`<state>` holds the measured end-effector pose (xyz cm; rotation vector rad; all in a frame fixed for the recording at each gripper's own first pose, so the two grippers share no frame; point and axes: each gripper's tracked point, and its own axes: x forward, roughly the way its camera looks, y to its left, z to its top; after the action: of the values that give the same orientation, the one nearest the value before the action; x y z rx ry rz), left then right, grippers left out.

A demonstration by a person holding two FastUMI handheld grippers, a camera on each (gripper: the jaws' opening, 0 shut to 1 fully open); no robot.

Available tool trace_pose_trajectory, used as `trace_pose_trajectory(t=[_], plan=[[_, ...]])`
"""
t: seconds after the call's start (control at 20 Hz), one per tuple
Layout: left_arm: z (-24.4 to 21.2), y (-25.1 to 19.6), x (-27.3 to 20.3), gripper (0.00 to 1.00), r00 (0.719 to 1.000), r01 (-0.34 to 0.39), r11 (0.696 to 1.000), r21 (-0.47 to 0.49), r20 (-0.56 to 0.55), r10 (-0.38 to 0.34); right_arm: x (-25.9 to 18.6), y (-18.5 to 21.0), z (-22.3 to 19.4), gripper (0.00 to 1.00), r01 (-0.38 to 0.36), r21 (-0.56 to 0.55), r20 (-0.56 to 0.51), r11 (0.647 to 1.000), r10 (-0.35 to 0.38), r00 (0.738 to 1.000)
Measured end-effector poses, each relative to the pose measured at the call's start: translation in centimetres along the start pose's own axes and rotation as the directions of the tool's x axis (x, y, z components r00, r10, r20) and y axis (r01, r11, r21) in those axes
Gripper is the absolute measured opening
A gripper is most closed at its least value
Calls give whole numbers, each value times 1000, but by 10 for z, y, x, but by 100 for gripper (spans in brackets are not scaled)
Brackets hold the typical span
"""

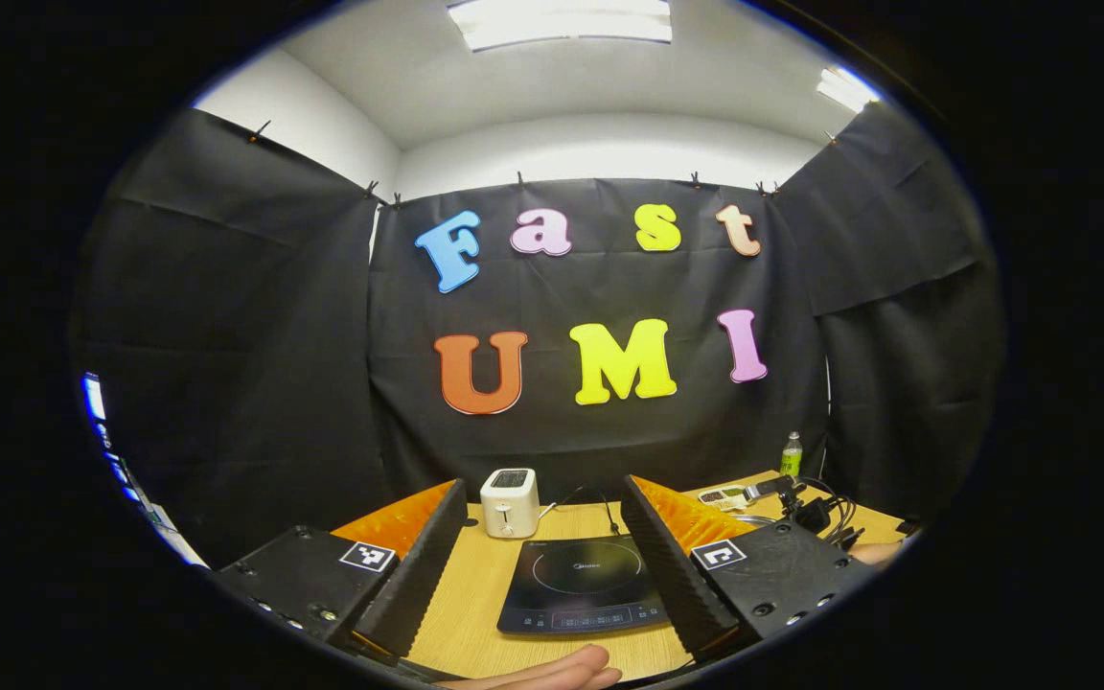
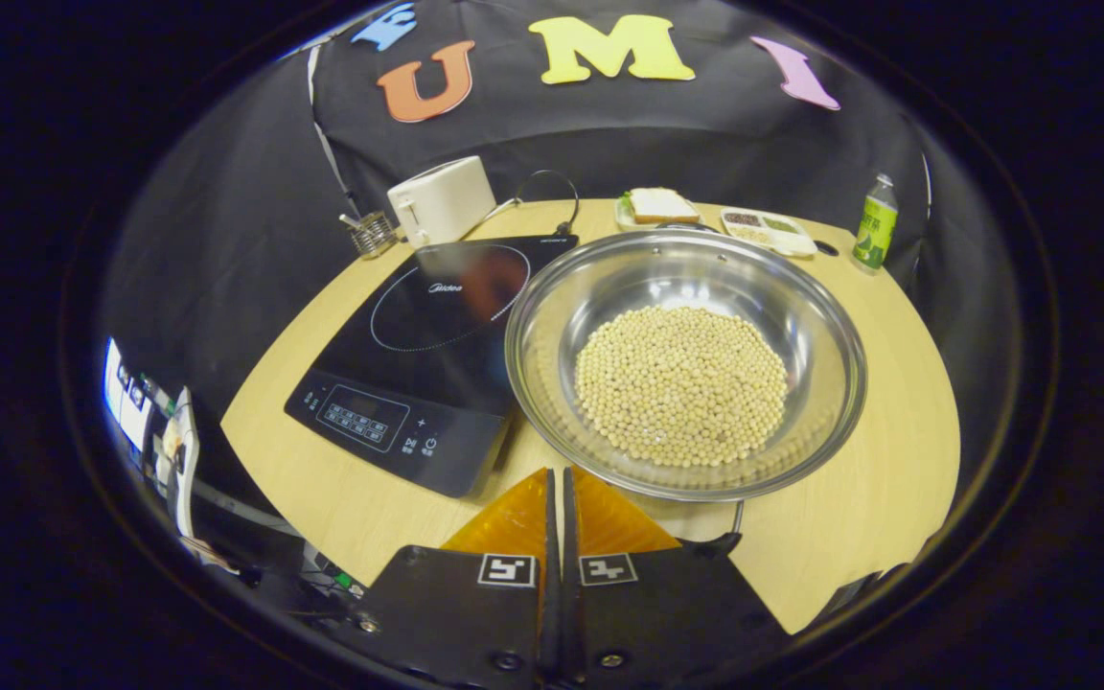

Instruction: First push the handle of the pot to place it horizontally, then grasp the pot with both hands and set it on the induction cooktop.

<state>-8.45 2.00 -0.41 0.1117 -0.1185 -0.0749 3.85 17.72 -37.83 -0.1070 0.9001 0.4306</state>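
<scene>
Steel pot (image 2: 686,364) beside cooktop (image 2: 427,355); left tongs (image 1: 547,565) apart, right tongs (image 2: 557,508) together.

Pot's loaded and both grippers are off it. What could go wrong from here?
1. The pot holds a heap of loose beans; tilting it during the two-handed lift may spill them.
2. Its rim already overlaps the induction cooktop edge, so pushing the handle could make it rock or slide.
3. The right gripper is shut beside the rim; the left gripper is open, so the grasps may be uneven.
</scene>
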Motion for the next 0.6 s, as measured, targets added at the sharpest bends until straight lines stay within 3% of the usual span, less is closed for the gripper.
trace_pose_trajectory(t=[0.35,0.6], plan=[[-3,-5,-1,96,1000,3,1000,3,-1,-3,-4,-7,-7,0,6,-67,-17,998,-7,1000],[-6,-9,-1,96,1000,9,1000,8,-6,-9,-9,-15,-12,4,14,-110,-28,994,-18,999]])
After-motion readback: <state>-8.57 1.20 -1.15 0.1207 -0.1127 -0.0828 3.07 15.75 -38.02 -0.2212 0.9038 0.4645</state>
